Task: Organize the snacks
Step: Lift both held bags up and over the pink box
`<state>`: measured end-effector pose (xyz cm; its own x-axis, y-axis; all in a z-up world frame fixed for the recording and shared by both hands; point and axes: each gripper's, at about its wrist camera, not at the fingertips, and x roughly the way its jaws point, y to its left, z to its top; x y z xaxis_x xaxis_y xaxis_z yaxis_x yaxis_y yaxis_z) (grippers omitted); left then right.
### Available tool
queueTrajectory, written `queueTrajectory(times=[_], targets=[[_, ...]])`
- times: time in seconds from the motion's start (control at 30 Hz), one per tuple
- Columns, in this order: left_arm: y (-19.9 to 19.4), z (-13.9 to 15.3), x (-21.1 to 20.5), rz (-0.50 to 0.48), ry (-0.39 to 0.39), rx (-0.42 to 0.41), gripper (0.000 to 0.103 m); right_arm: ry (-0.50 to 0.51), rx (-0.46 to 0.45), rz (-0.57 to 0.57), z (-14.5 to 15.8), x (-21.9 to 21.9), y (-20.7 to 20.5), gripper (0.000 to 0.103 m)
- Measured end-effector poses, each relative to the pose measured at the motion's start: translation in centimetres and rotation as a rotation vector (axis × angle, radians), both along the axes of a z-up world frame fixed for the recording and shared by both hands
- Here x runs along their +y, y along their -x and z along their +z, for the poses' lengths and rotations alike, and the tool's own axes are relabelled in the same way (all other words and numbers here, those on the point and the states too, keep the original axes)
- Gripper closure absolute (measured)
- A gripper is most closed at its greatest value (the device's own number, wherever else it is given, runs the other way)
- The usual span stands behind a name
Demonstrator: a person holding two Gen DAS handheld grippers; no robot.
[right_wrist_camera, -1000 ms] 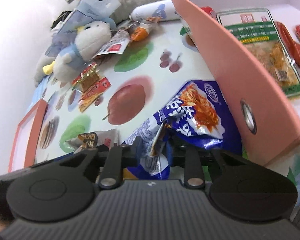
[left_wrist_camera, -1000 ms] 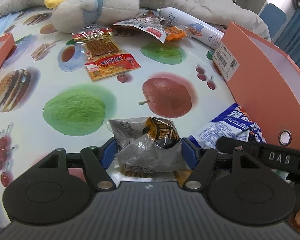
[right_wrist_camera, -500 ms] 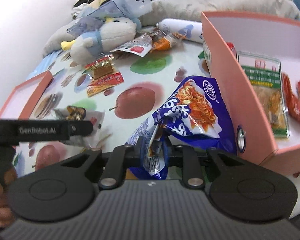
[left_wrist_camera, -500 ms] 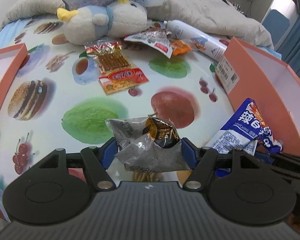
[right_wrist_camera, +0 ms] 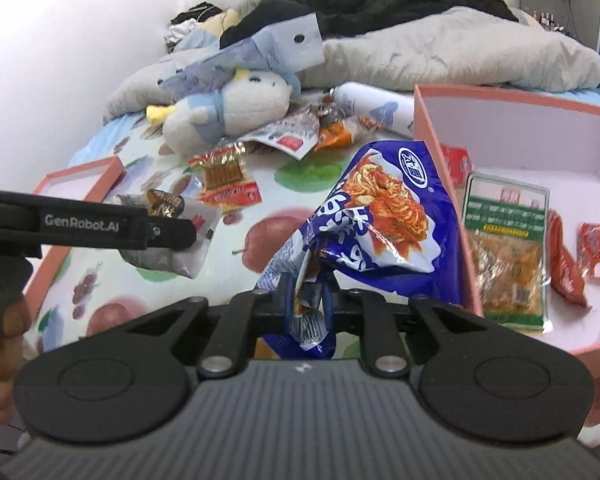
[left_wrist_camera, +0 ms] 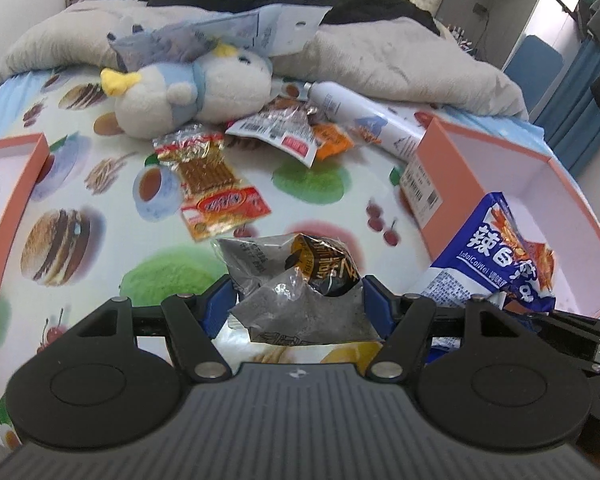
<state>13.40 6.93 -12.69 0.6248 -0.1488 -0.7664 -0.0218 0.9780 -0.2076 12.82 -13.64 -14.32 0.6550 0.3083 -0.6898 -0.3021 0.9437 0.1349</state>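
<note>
Far left, we see the pink lid (left_wrist_camera: 8, 184) lying on the fruit-print cloth (left_wrist_camera: 80, 184). Our left gripper (left_wrist_camera: 296, 296) holds the grey snack packet (left_wrist_camera: 300, 280) between wide-set blue pads, lifted clear of the cloth. Behind it lie the red-and-gold stick pack (left_wrist_camera: 216, 184), the plush toy (left_wrist_camera: 196, 92), a silver sachet (left_wrist_camera: 280, 132) and a white spray can (left_wrist_camera: 364, 116). Moving right, our right gripper (right_wrist_camera: 308, 300) pinches the crumpled end of the blue noodle bag (right_wrist_camera: 380, 216), its jaws having just been closing tight on it. The bag hangs just beside the wall of the pink box (right_wrist_camera: 440, 168), where a green-labelled pack (right_wrist_camera: 504, 248) and red sachets (right_wrist_camera: 564, 260) lie.
</note>
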Motion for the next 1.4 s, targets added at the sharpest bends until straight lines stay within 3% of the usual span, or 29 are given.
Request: queueTrajectory(times=[0.4,0.93,1.2,1.4], targets=[[-1.1,6.0,-1.2,-0.026,0.009,-0.088,0.030,-0.016,-0.110,0.017,6.1,-2.1,-1.1,0.085],[-3.3,13.6,-5.7,-0.105,0.028,-0.241,0.030,0.014,-0.299,-0.025,13.1,-5.9,-2.7,0.085],[-4.5,14.8,-9.7,-0.161,0.049,-0.263,0.030,0.007,-0.335,-0.109,13.9,-9.9,-3.3,0.085],[-6.2,13.7,-14.6,-0.238,0.048,-0.233,0.030,0.032,-0.316,-0.163,12.4,-12.9,-3.8,0.085]])
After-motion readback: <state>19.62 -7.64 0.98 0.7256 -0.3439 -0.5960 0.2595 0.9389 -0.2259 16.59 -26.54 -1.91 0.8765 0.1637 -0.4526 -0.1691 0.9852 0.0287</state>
